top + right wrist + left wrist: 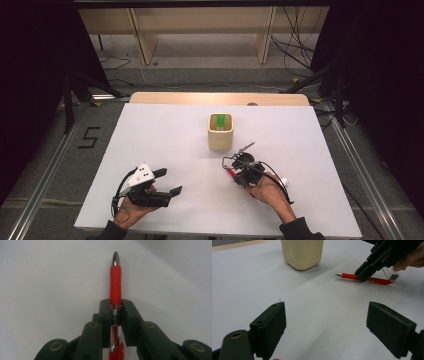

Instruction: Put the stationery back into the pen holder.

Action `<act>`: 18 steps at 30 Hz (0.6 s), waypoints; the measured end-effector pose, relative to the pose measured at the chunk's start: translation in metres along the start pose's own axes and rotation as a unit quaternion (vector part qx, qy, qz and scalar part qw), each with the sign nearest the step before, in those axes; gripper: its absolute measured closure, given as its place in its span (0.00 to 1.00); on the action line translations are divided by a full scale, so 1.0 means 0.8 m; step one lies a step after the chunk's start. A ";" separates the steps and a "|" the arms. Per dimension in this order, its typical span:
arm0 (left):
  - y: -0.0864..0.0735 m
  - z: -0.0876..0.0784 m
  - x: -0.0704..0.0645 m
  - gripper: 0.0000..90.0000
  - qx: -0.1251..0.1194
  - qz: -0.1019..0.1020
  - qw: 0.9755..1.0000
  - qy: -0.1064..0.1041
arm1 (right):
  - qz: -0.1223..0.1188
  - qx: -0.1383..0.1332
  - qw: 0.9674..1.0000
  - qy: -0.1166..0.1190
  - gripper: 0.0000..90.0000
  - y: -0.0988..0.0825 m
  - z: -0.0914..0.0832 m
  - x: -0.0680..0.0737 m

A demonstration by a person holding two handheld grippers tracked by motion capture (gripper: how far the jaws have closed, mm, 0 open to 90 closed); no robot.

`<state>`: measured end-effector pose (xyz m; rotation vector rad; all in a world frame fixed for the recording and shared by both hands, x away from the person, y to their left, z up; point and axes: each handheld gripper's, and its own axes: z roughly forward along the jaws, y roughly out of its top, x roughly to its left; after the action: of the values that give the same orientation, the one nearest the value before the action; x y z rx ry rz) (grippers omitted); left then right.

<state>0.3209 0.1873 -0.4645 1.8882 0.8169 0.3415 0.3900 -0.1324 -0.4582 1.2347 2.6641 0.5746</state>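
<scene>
My right gripper (116, 308) has its jaws narrowed onto the red pen (115, 285), which lies flat on the white table (165, 140) near the cream pen holder (220, 133). I judge it light, stiff and smooth-barrelled (apt to roll), so mid-barrel behind the rubber grip suits. My left gripper (325, 322) stands wide, holding nothing.

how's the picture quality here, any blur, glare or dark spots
High view: table evenly lit, surroundings dark, slightly soft. Left gripper view: near fingers blurred, pen sharper. Right gripper view: pen fairly crisp, glint on its tip, corners dim.
</scene>
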 end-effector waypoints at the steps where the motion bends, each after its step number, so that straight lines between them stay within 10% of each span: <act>1: 0.000 0.000 0.000 0.17 -0.001 -0.001 1.000 0.000 | -0.001 -0.007 1.000 -0.001 0.89 0.000 -0.005 0.000; 11: 0.000 -0.001 0.002 0.17 -0.002 -0.006 1.000 -0.001 | 0.003 -0.062 0.998 0.025 0.89 0.000 -0.024 -0.005; 18: 0.000 -0.001 0.002 0.17 -0.004 -0.009 1.000 0.000 | 0.014 -0.135 0.989 0.051 0.89 0.001 -0.043 -0.009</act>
<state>0.3217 0.1889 -0.4643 1.8724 0.8314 0.3317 0.3854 -0.1472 -0.4263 1.1954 2.5413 0.9899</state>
